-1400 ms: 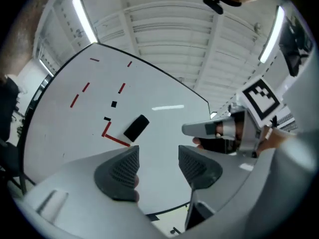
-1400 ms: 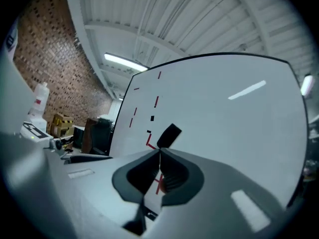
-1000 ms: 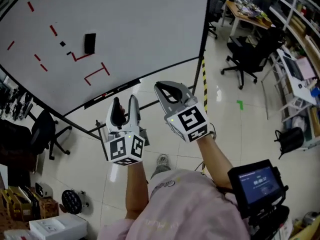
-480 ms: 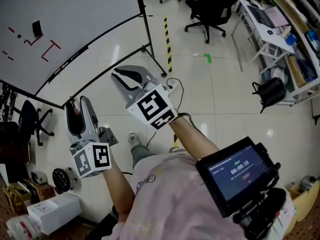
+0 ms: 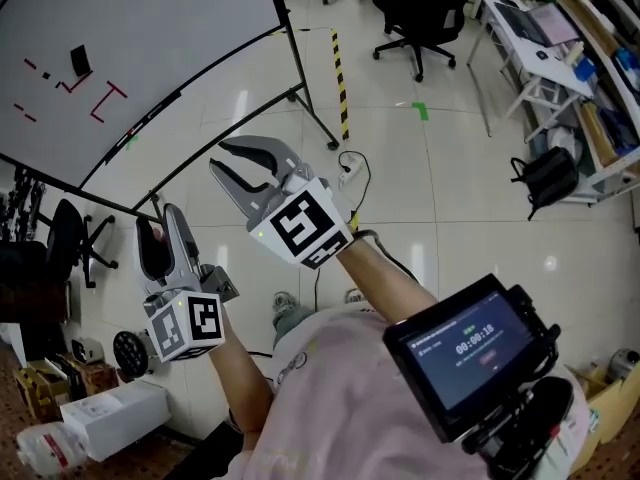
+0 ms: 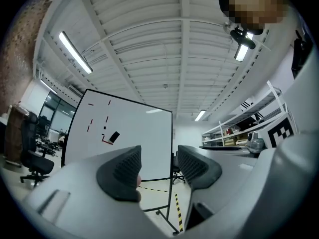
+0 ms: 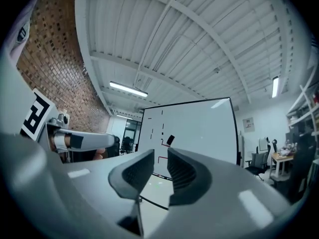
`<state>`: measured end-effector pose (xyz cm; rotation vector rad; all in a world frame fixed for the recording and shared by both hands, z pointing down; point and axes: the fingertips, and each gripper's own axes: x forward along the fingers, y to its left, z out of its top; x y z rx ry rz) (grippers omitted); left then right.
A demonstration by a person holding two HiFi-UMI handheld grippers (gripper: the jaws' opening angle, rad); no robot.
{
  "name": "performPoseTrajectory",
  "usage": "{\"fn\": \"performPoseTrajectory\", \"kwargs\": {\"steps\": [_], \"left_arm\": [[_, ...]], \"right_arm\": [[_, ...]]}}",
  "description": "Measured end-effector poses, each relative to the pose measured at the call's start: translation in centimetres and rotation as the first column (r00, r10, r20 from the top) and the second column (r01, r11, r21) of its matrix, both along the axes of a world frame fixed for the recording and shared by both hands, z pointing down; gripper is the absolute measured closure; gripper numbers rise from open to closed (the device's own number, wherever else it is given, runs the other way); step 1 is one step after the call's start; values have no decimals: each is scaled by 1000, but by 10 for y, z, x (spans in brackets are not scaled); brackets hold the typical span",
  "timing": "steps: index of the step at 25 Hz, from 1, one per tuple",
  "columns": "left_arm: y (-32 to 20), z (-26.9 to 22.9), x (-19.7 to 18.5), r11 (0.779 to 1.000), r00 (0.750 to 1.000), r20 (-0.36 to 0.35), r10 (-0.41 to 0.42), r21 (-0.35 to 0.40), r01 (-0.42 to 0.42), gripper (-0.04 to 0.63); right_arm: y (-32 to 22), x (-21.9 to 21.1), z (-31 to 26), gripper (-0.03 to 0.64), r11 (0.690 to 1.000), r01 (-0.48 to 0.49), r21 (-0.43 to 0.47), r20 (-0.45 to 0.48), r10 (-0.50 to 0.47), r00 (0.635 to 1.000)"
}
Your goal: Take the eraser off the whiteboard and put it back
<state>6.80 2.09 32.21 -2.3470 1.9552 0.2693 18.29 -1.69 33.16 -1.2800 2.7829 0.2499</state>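
Note:
The black eraser (image 5: 80,60) sticks to the whiteboard (image 5: 170,28) at the far upper left, beside red marker lines. Both grippers are well short of the board, over the floor. My left gripper (image 5: 160,230) is open with nothing between its jaws; in its own view the eraser (image 6: 114,137) shows far off above the left jaw. My right gripper (image 5: 220,158) points toward the board, its jaws opening with a narrow gap and nothing between them. The eraser (image 7: 170,140) appears small just above that gripper (image 7: 160,168) in the right gripper view.
The whiteboard stands on a black frame with legs (image 5: 310,118) on the tiled floor. Yellow-black tape (image 5: 340,78) runs past it. Office chairs (image 5: 425,18) and cluttered desks (image 5: 540,38) are at the right, another chair (image 5: 65,243) and boxes (image 5: 100,418) at the left.
The head view swung so the whiteboard now sits farther away at the upper left. Both grippers dropped lower over the floor. The right jaws have parted slightly.

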Motion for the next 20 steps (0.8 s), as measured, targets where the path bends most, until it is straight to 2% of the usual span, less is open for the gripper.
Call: {"fn": "performPoseTrajectory", "kwargs": {"steps": [5, 13, 20], "left_arm": [[9, 8, -6, 1000, 1000, 3, -17, 6, 17, 357], [10, 13, 15, 1000, 1000, 13, 26, 9, -26, 357], [14, 10, 22, 999, 999, 31, 35, 15, -36, 357]], "right_arm": [[4, -14, 8, 540, 1000, 28, -1, 9, -28, 1000], [8, -13, 8, 534, 999, 41, 10, 30, -41, 999], [6, -2, 0, 532, 1000, 16, 23, 99, -19, 995]]}}
